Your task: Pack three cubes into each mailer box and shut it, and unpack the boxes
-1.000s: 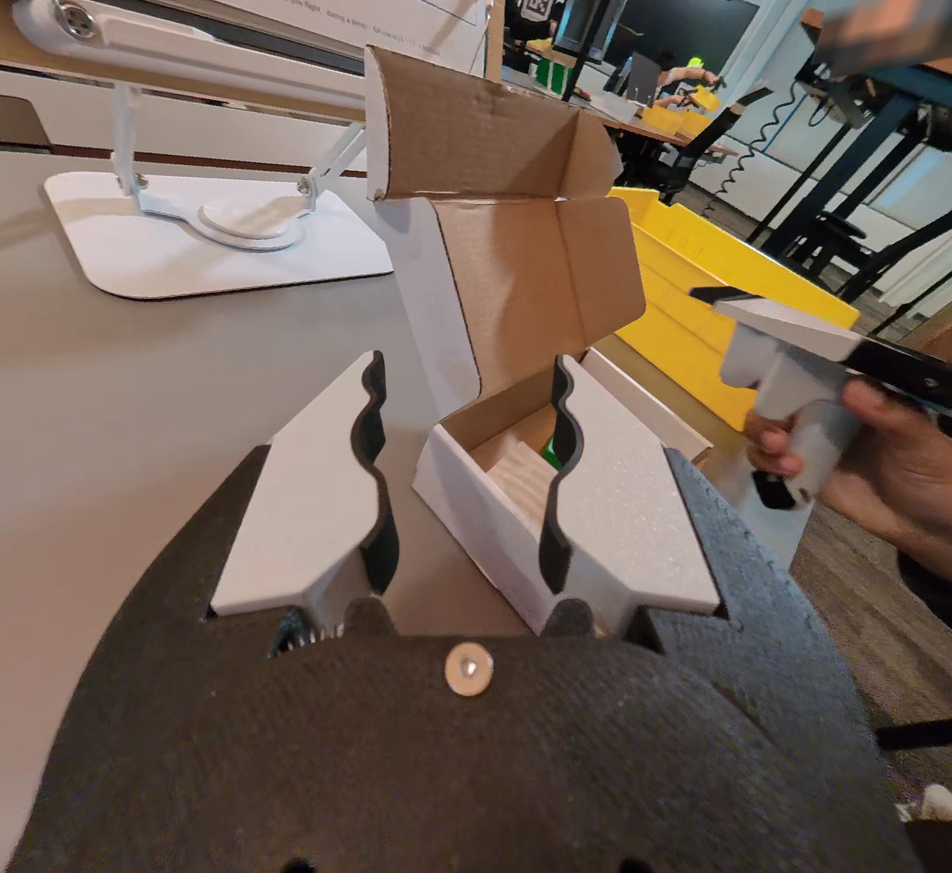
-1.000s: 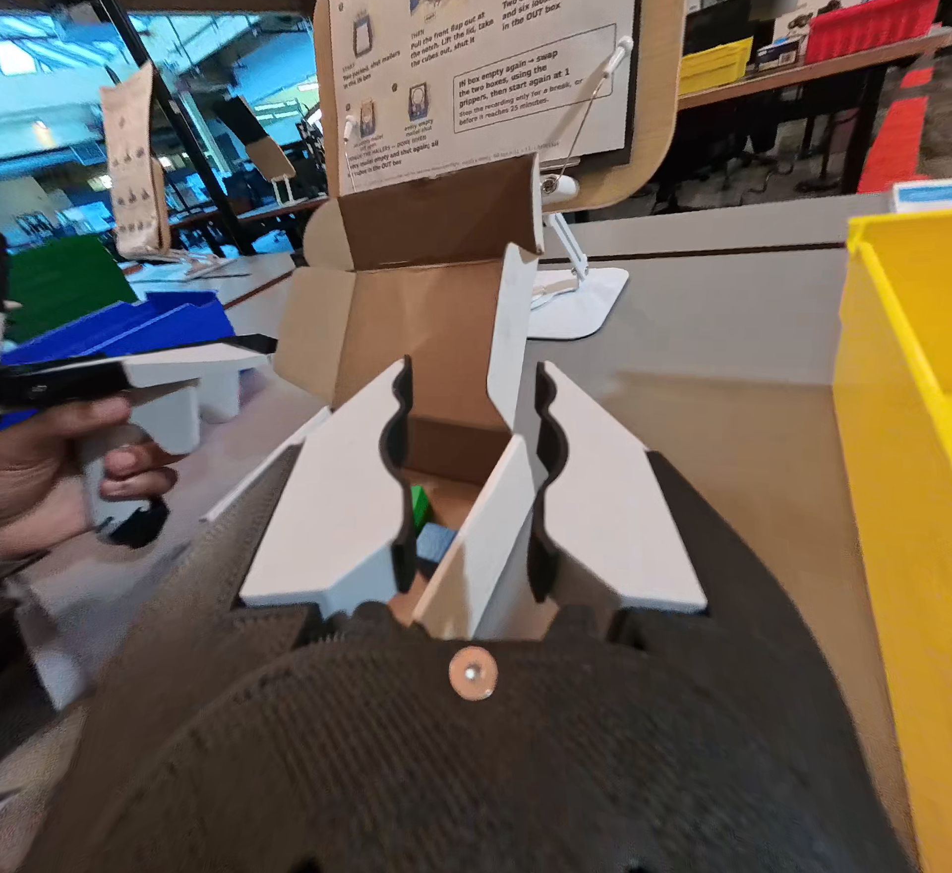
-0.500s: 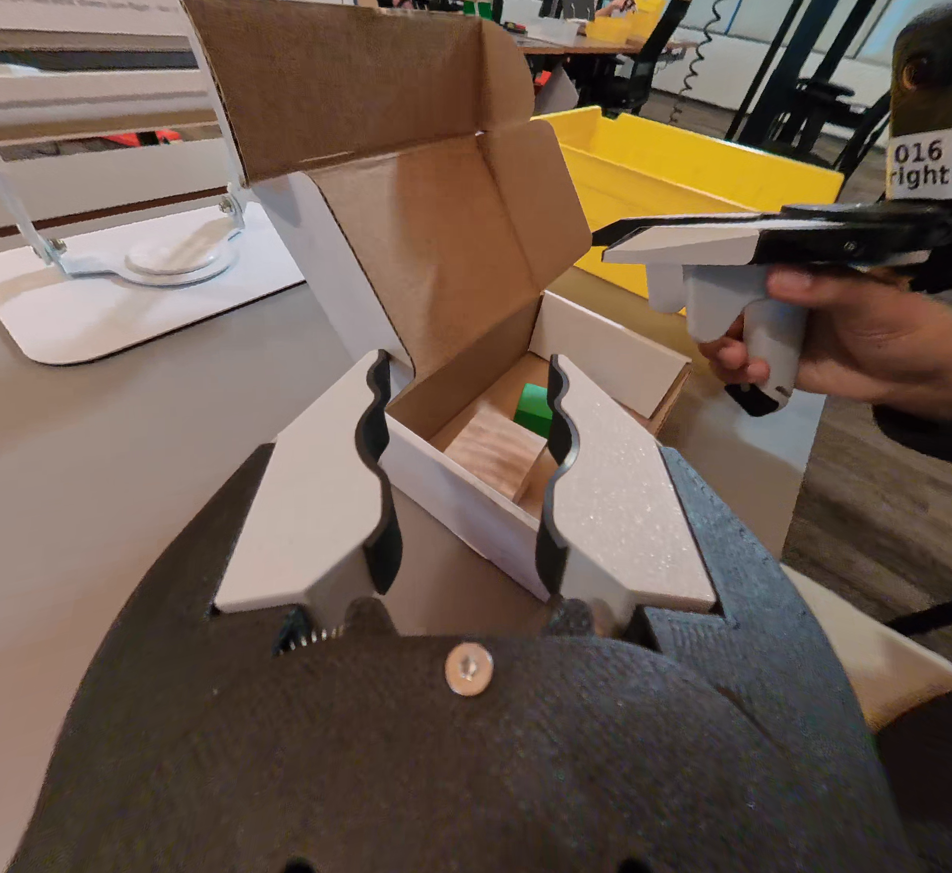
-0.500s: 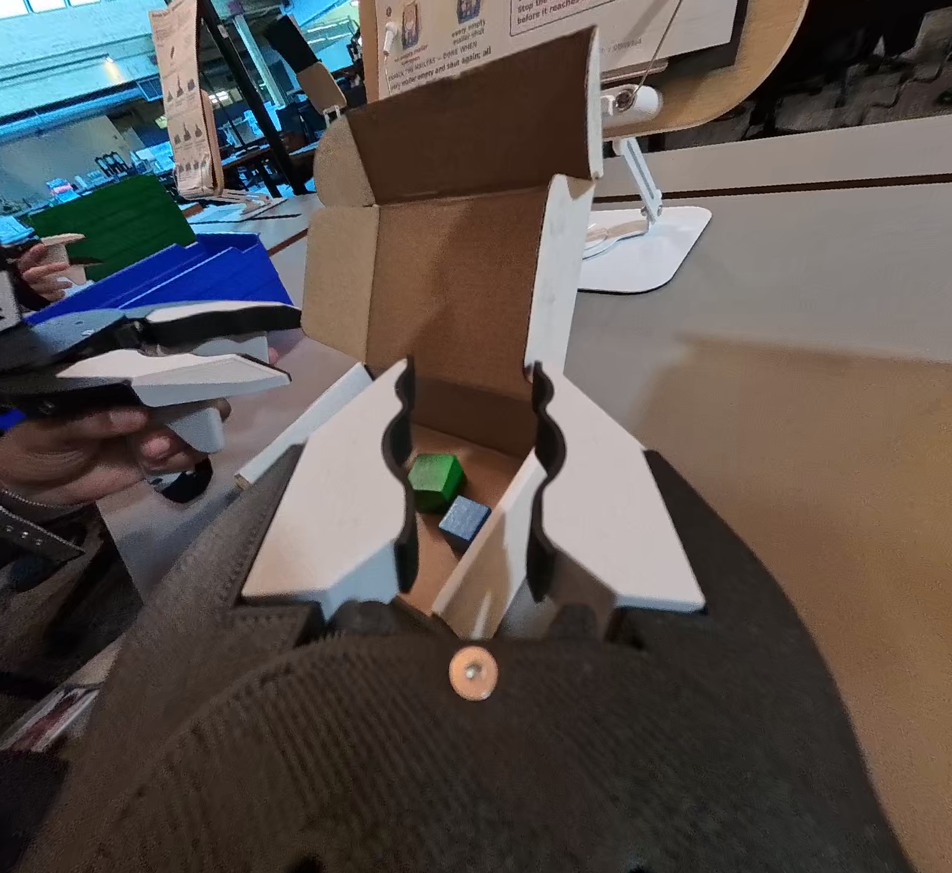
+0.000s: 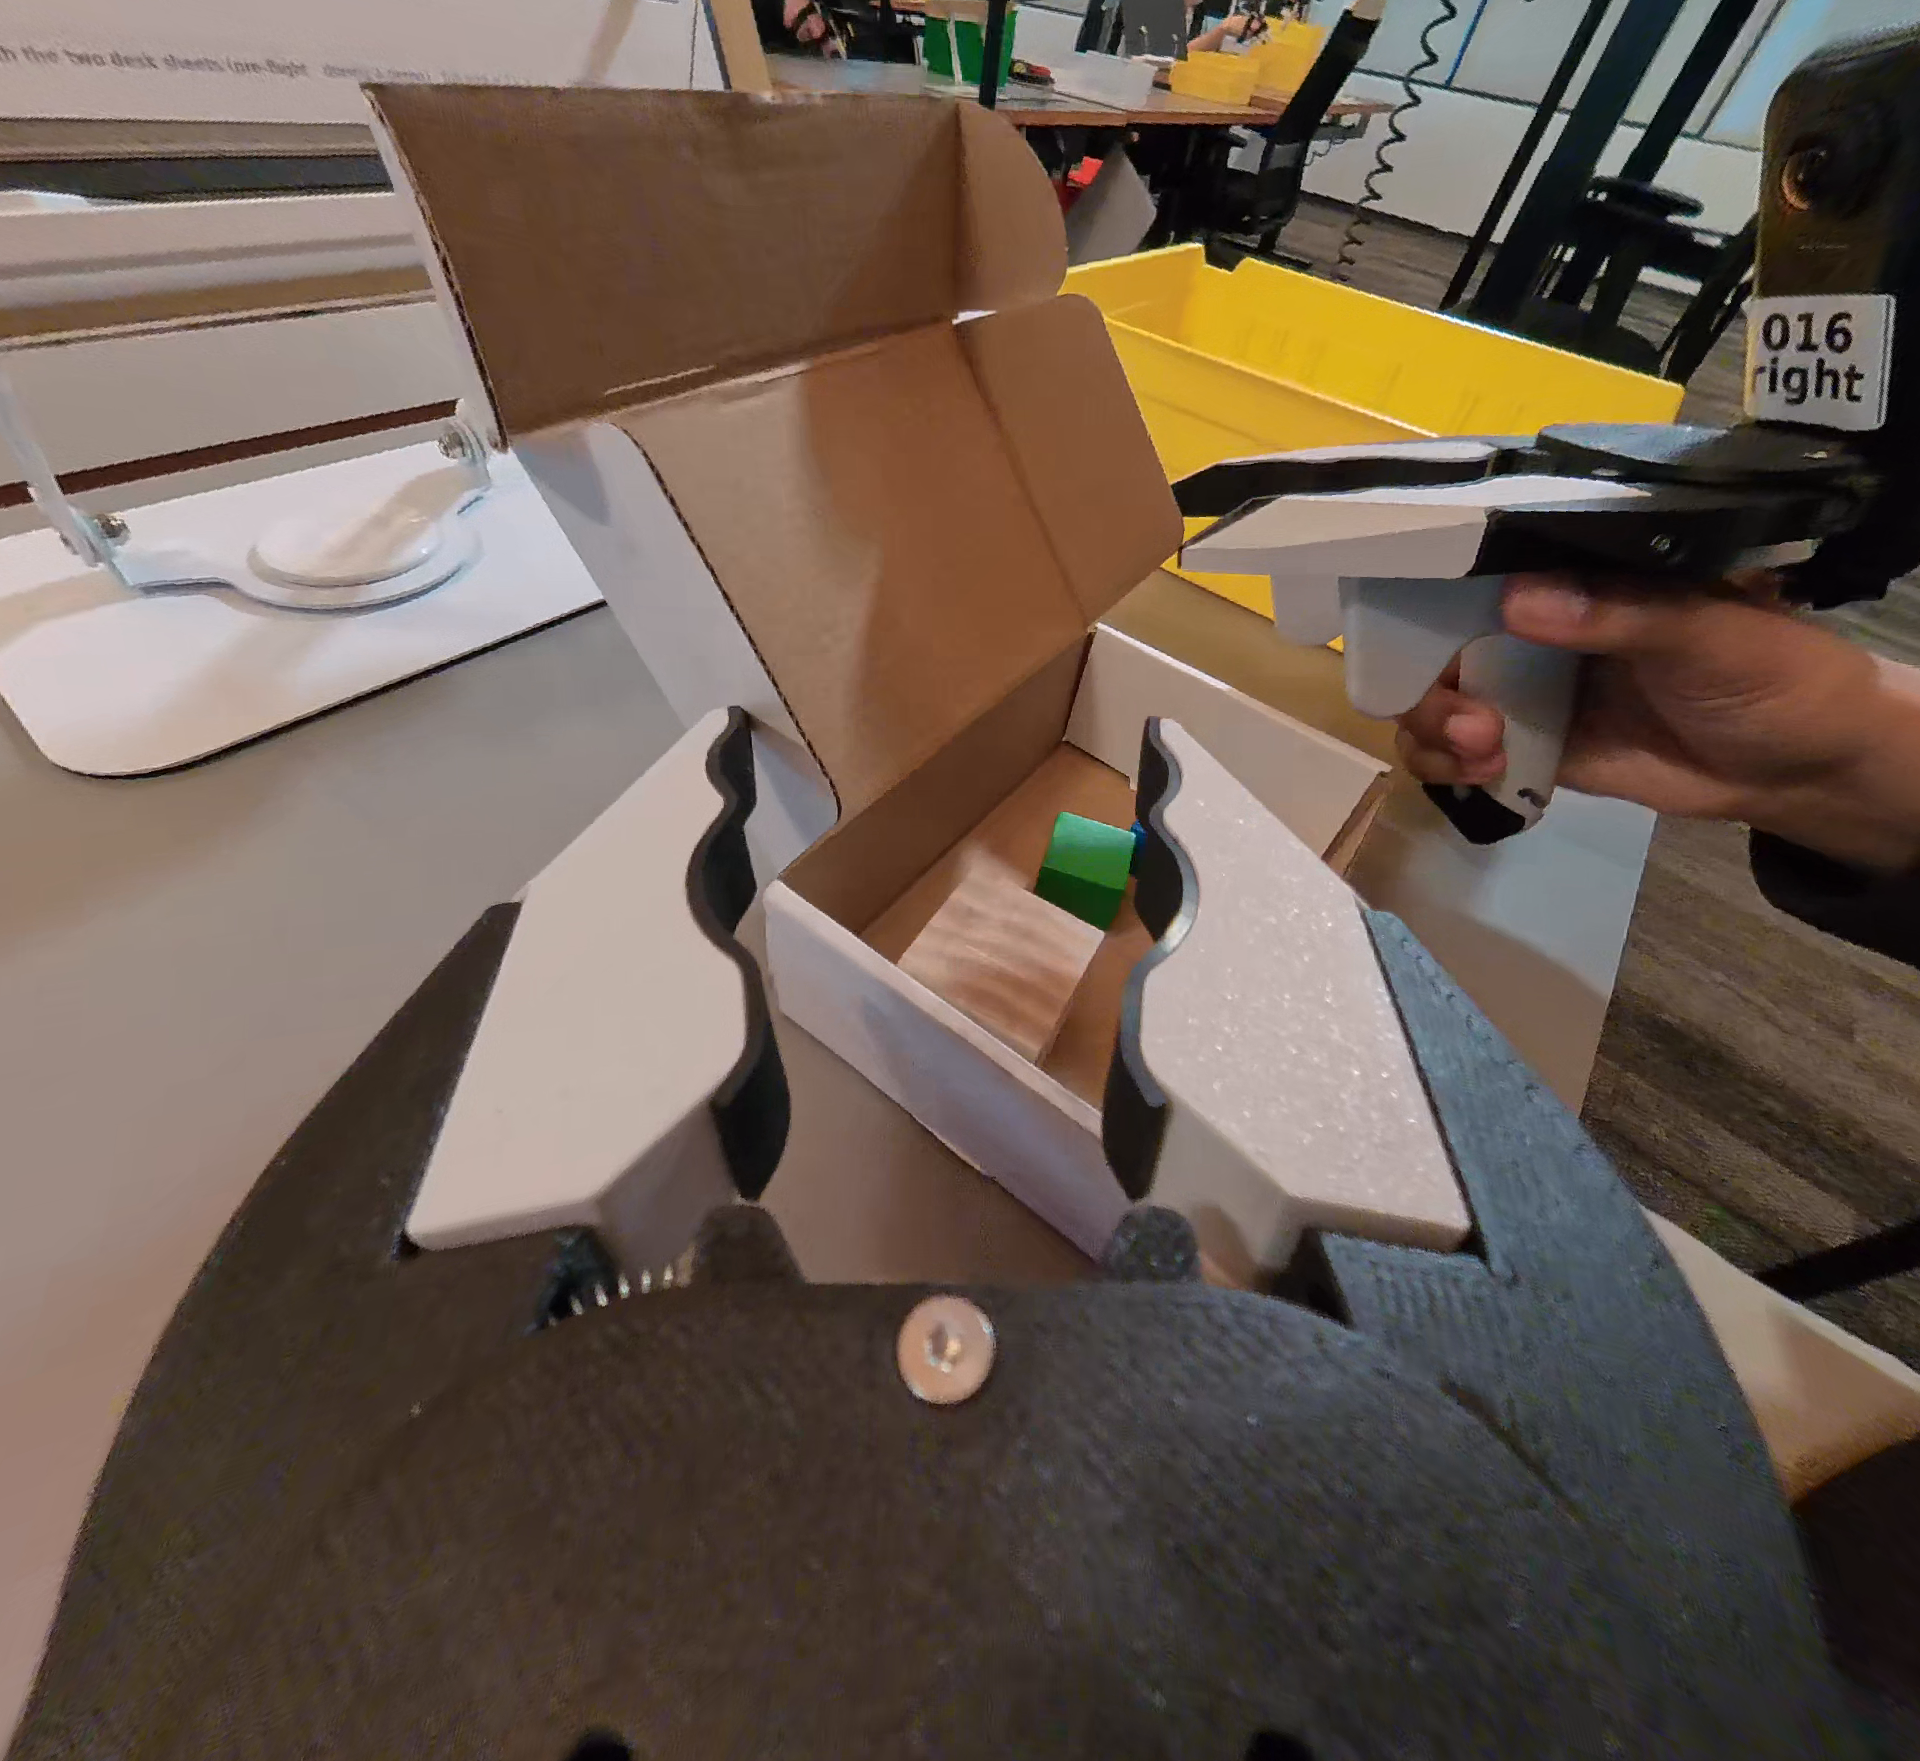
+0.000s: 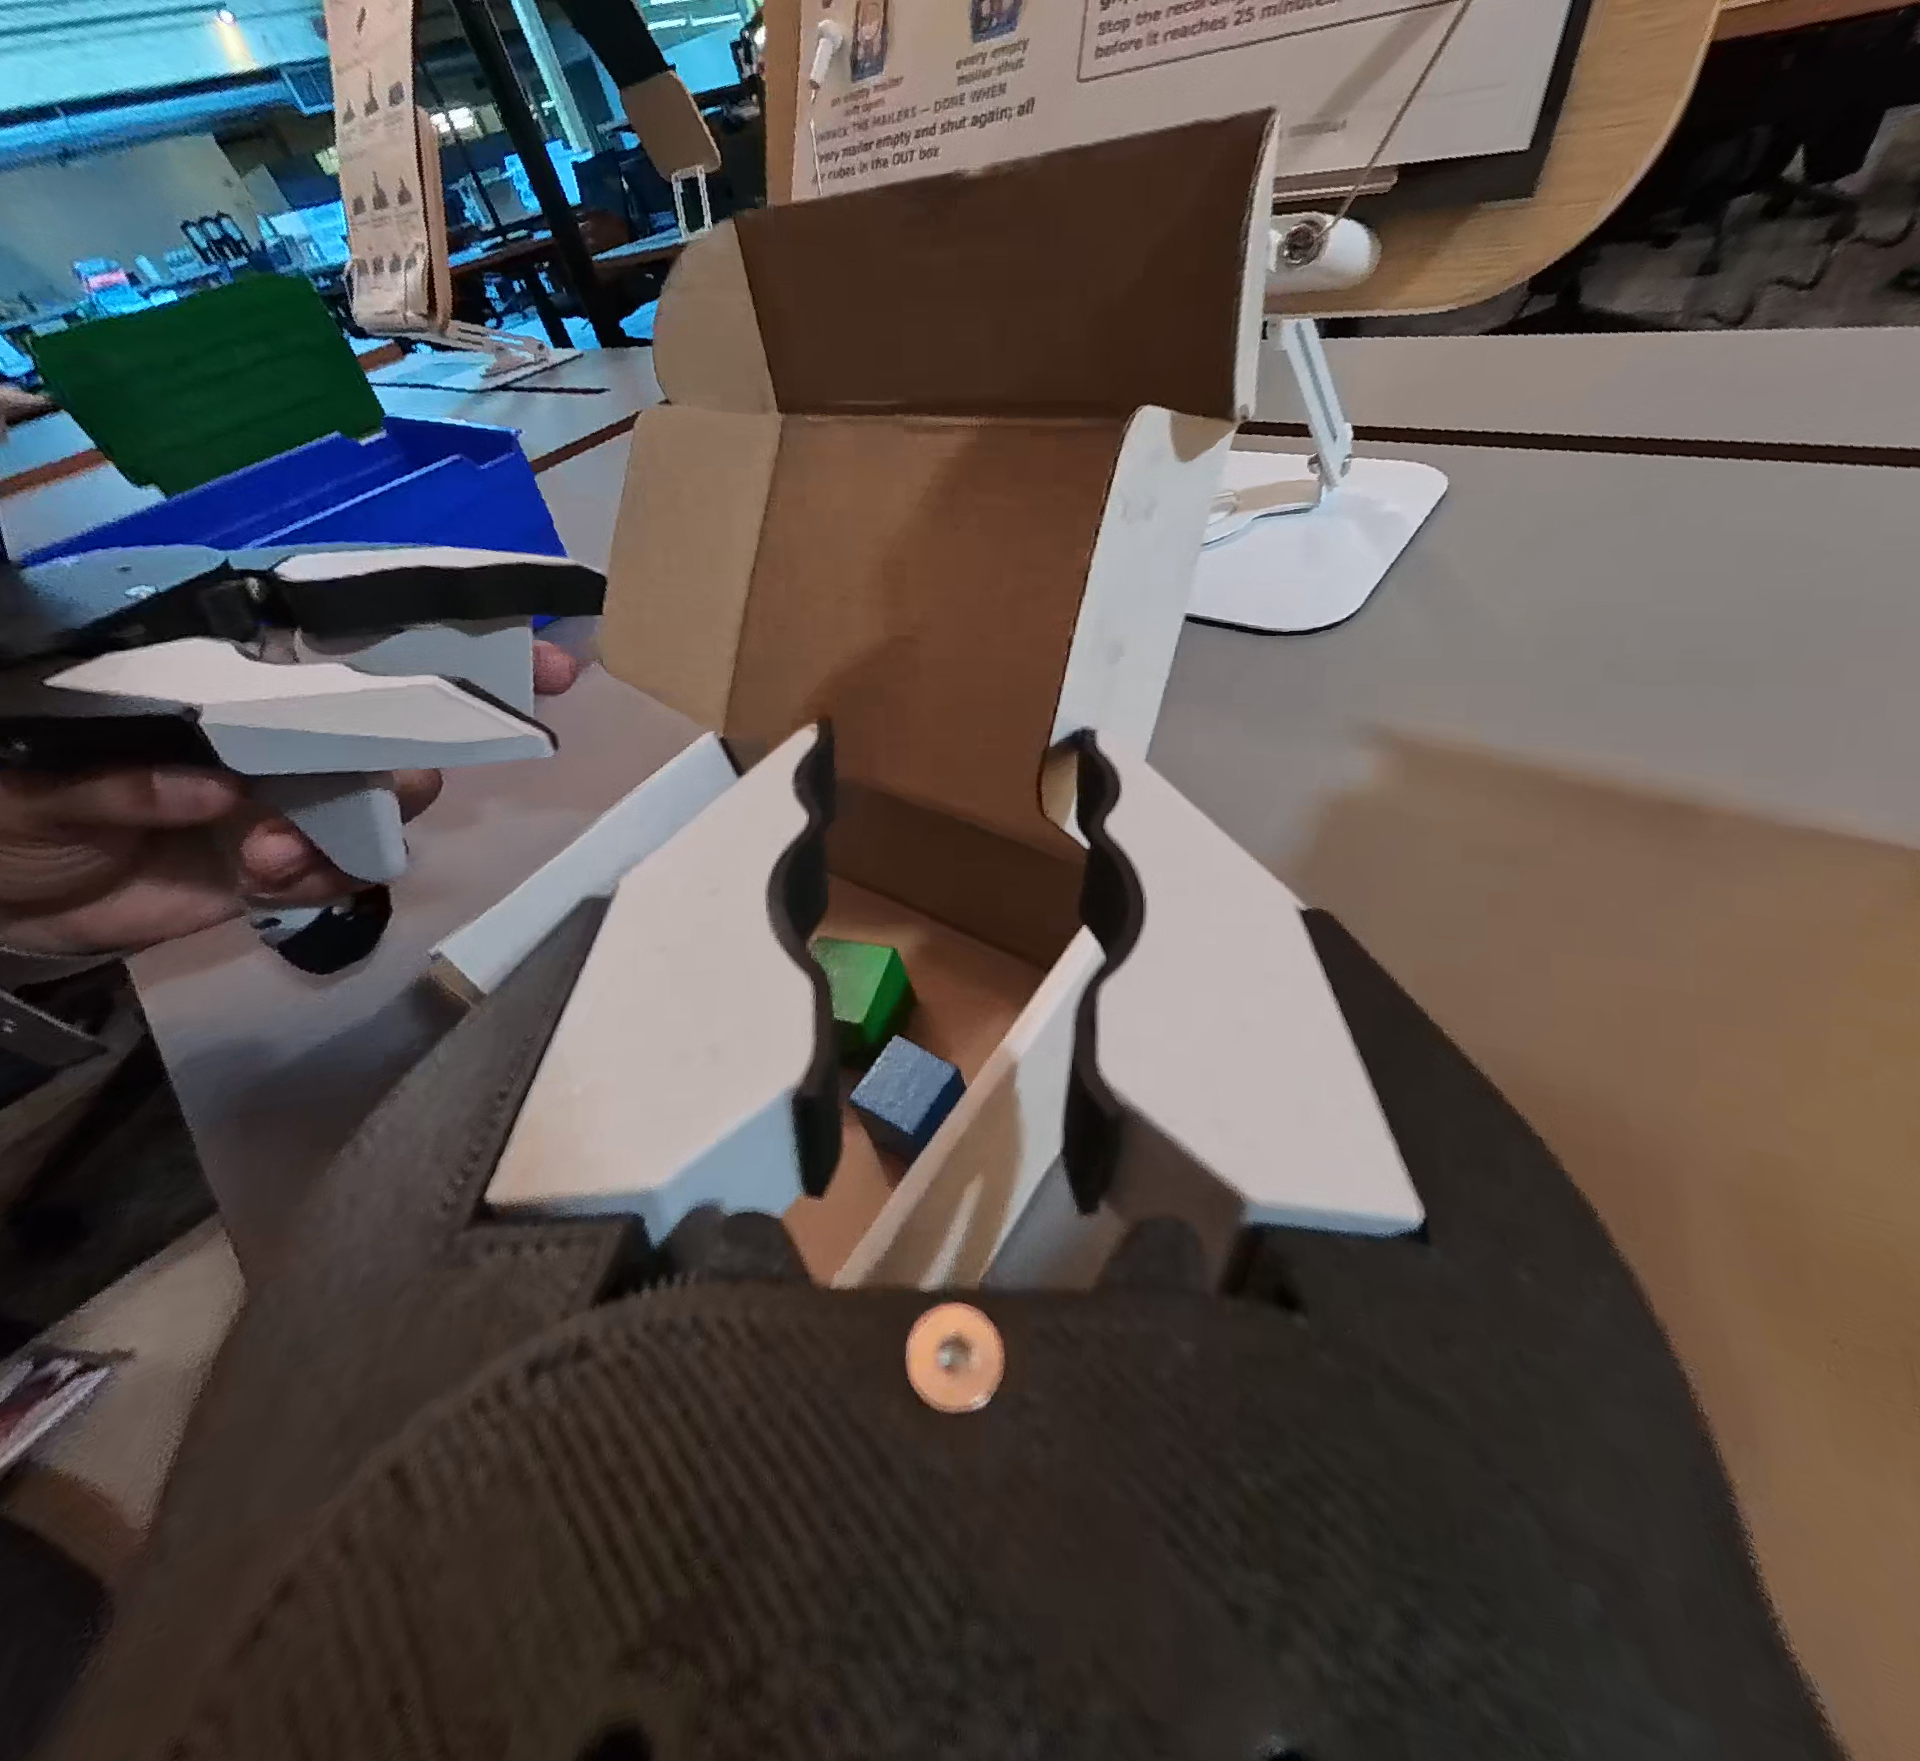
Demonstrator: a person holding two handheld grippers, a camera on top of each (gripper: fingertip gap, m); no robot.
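A white mailer box point(image 5: 935, 1067) stands on the grey table with its lid up. It also shows in the right wrist view point(image 6: 914, 589). Inside lie a plain wooden cube point(image 5: 997, 968), a green cube point(image 5: 1086, 870) and a blue cube point(image 6: 906, 1093); the green cube point(image 6: 862, 984) shows in both views. My left gripper point(image 5: 940, 963) is open and empty, just over the box's left end. My right gripper point(image 6: 951, 963) is open and empty over the box's right end. Each gripper also shows in the other's view: the right one point(image 5: 1184, 527) and the left one point(image 6: 577, 667), each held by a hand.
A yellow bin point(image 5: 1351, 361) stands beyond the box on the right side. A blue bin point(image 6: 312, 485) stands on the left side. A white stand point(image 5: 260, 610) holding an instruction sheet is behind the box. The table edge runs close by the box's front flap. Both grippers' tips are roughly 9 cm from the green cube point(image 5: 1086, 870).
Both grippers have closed in on the open box and now look down into it, so the cubes show more fully. Both stay open. The box has not moved.
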